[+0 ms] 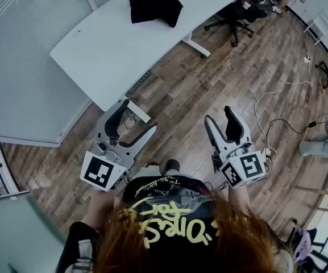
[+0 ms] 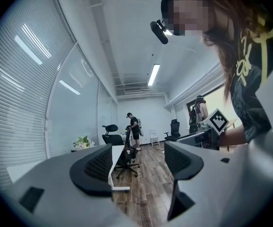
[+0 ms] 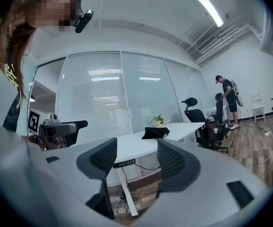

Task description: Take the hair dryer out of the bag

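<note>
A black bag (image 1: 154, 8) lies at the far end of the white table (image 1: 118, 44); the right gripper view shows the black bag (image 3: 155, 133) small in the distance on the white table (image 3: 136, 145). No hair dryer is visible. My left gripper (image 1: 132, 124) is held over the wooden floor near the table's near corner, jaws open and empty. My right gripper (image 1: 223, 122) hangs to its right, also open and empty. Both are well short of the bag. From its own camera the left gripper (image 2: 138, 167) points down the room, and the right gripper (image 3: 135, 162) points at the table.
Black office chairs (image 1: 237, 13) stand behind the table. Cables (image 1: 277, 104) trail over the wooden floor (image 1: 209, 78) at the right. A glass partition wall (image 1: 16, 50) runs along the left. A person (image 2: 134, 129) stands far off down the room.
</note>
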Demonstrator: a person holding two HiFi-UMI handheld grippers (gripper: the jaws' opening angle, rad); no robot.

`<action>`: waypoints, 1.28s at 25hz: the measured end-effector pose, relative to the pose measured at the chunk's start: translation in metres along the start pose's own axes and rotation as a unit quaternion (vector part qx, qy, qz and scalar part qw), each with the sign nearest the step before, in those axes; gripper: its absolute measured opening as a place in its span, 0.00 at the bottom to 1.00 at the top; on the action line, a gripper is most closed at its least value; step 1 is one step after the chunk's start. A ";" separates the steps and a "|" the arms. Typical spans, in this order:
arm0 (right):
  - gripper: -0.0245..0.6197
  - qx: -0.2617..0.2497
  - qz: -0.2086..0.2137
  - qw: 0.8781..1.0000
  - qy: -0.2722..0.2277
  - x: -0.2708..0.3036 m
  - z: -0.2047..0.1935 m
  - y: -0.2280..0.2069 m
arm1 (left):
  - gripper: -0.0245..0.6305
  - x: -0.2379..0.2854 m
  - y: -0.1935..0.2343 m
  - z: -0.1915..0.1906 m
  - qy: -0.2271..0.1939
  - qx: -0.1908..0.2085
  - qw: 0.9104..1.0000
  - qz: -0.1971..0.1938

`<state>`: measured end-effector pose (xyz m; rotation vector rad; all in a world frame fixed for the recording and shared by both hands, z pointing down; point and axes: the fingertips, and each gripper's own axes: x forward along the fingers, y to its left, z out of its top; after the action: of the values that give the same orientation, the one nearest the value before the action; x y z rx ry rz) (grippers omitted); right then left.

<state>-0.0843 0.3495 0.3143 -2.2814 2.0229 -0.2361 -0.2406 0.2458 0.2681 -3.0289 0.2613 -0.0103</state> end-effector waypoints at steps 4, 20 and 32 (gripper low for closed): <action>0.43 0.007 0.001 1.000 0.003 0.008 0.000 0.002 | 0.54 0.004 0.009 0.008 -0.012 0.005 1.000 0.000; 0.43 -0.006 0.011 1.000 0.001 0.018 0.007 0.009 | 0.54 0.007 0.016 0.011 -0.012 0.011 1.000 -0.002; 0.43 -0.016 0.013 1.000 -0.005 0.018 0.017 -0.012 | 0.53 0.027 0.014 0.018 -0.016 0.017 1.000 0.004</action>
<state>-0.0672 0.3325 0.3005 -2.2685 2.0632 -0.1914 -0.2157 0.2291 0.2490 -2.9904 0.2684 0.0351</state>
